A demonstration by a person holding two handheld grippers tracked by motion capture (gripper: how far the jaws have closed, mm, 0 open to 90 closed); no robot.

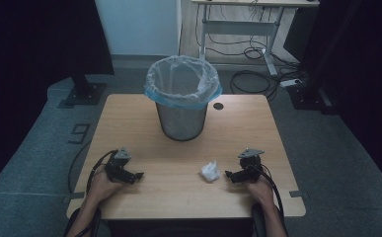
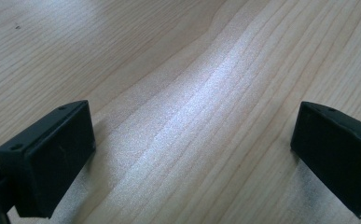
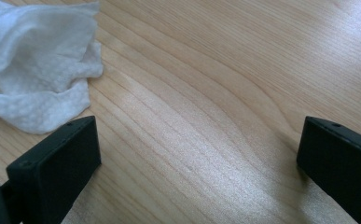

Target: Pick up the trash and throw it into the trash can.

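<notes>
White, crumpled tissue [image 1: 210,171] lies on the wooden counter [image 1: 178,197] toward its near right part, just beside the right gripper [image 1: 229,175] and well short of the wastebasket [image 1: 182,98] that stands at the middle of the far edge, lined with a clear bag. In the right gripper view the tissue [image 3: 38,60] sits ahead and off to one side of the jaws, which stand wide apart over bare wood, so nothing is pinched yet. The left gripper [image 1: 136,175] rests near the near left part of the counter, its jaws likewise spread over empty wood grain. The step in hand appears to be picking up the tissue for the basket. To do it well, the right gripper should probably swing toward the wad until it lies squarely between the jaws, come low so both tips reach the counter surface, and close on the thick bunched middle and not on a loose flap, which could slip or tear free on the lift.
</notes>
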